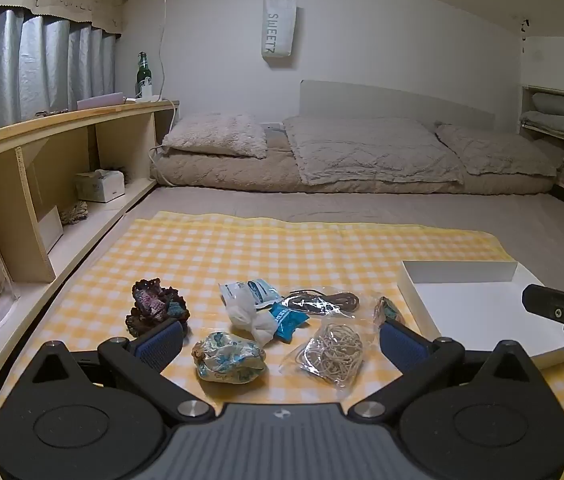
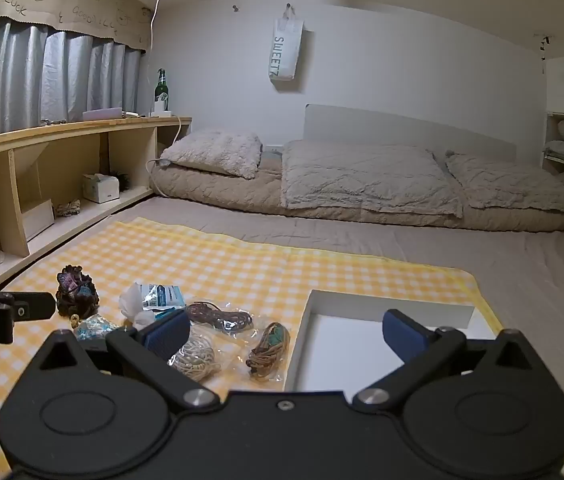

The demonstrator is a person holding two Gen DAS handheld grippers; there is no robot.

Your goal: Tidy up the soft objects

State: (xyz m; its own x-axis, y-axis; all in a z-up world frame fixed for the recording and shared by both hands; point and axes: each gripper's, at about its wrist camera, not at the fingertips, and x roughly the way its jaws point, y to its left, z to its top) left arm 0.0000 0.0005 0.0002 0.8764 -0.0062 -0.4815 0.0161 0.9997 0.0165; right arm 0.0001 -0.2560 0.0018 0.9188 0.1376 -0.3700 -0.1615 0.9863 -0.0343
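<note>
White box (image 1: 478, 312) is the biggest piece – a shallow, stiff, open tray w/ low walls, empty, sitting on the right part of the yellow check cloth (image 1: 242, 256); likely the drop spot, and its near wall is the one edge to clear on the way in. Soft stuff lies in a loose cluster left of it, all light and squashy by the look. Crumpled blue-white bundle (image 1: 228, 357) is nearest the left gripper (image 1: 280, 338), bulky enough to pinch across the middle. Dark knit piece (image 1: 156, 307) sits at far left, springy, grab at its top. Bagged pale cord (image 1: 332, 350) and bagged dark cord (image 1: 322, 302) are in clear film, prob slippery, so pinch through film onto the coil, not a loose corner. White tied pouch (image 1: 248, 314) overlaps the blue packet (image 1: 288, 320) & a printed sachet (image 1: 260, 291), so lifting one may drag the others. Small bagged multicolour cord (image 2: 268, 344) lies just beside the box wall. Both sets of fingers stand wide apart, nothing between them; right gripper (image 2: 286, 332) hangs over the box's left edge. Plenty of bare cloth behind the cluster – shelf unit (image 1: 42, 184) at left is well apart.
</note>
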